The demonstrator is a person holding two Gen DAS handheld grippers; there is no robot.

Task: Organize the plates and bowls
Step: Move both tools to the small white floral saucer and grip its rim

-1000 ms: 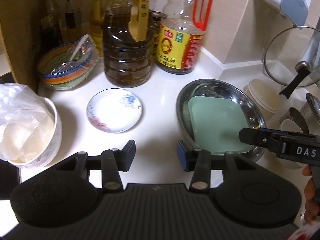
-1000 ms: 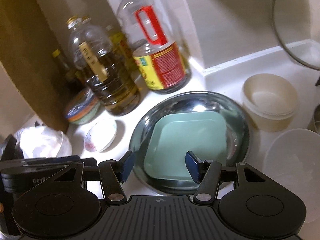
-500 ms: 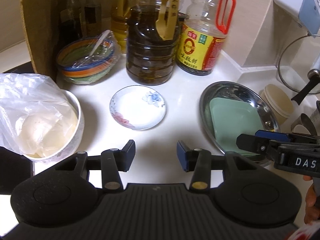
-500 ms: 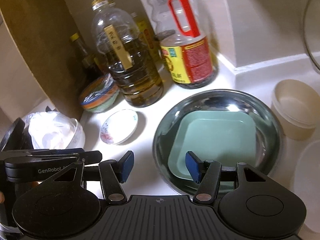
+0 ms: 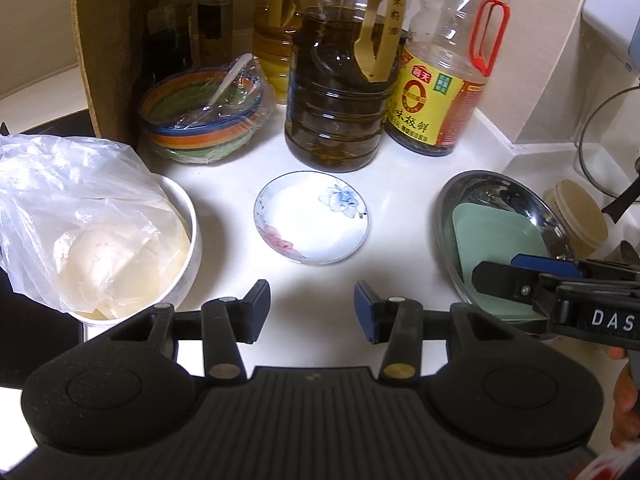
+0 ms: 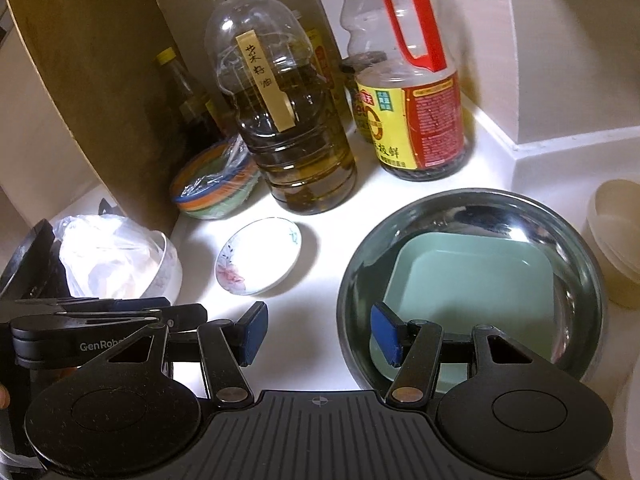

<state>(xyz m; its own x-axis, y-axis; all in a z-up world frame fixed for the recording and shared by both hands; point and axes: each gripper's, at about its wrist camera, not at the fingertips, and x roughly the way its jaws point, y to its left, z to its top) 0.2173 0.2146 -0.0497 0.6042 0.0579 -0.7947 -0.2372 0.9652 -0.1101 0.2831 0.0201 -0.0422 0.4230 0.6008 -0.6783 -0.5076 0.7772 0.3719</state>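
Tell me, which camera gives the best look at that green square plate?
The right wrist view: the green square plate lies nearly whole inside the steel bowl, only its near edge hidden. The left wrist view shows it squeezed sideways, partly behind the right gripper.

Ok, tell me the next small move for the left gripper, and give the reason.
Probably ease the left gripper forward and down toward the small floral saucer. The saucer lies alone on the white counter straight ahead of the open, empty jaws, while the green square plate already sits inside the steel bowl, under the open right gripper.
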